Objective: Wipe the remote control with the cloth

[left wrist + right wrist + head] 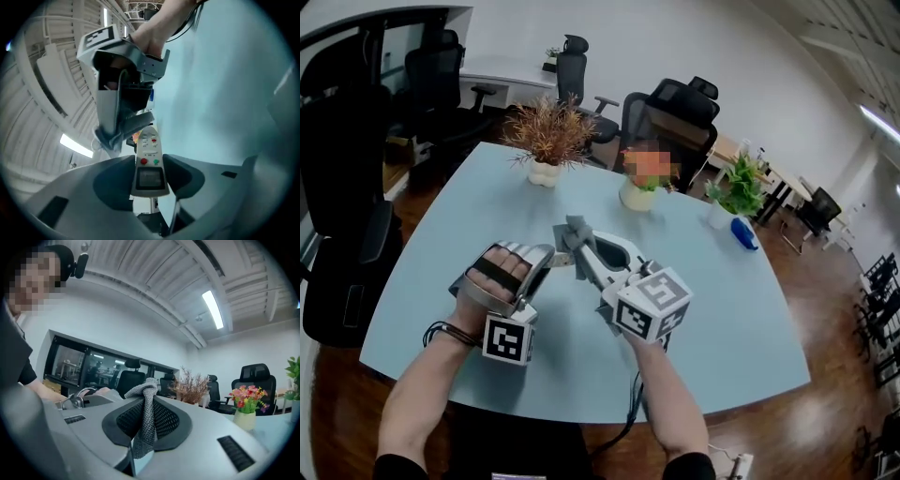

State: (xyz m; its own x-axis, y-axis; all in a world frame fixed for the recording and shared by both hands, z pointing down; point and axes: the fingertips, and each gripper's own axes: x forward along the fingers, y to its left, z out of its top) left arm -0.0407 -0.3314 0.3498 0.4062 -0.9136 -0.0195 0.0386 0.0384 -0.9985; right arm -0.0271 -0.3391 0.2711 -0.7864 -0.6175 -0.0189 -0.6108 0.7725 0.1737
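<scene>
We are at the wiping step: our left gripper (pixel 150 174) clamps the remote (pixel 150 159), our right gripper (pixel 146 425) clamps the cloth (pixel 146 411) at mid-frame, and next we should rub the buttons.

Pale blue bench (pixel 469 234), dark wood floor (pixel 834 403), white far wall (pixel 694 47). Black office chairs (pixel 680 112) on the far side. Dried plant (pixel 548 131), flower pot (pixel 636 197) and green plant (pixel 741 186) along the bench's far edge. Ceiling strip light (pixel 213 309); glass partition (pixel 75 365).

hand-held grippers (pixel 549 262) (pixel 583 247): 2 | remote control (pixel 150 165): 1 | cloth (pixel 146 420): 1 | potted plants (pixel 546 139) (pixel 636 195) (pixel 737 191): 3 | table (pixel 459 220): 1
</scene>
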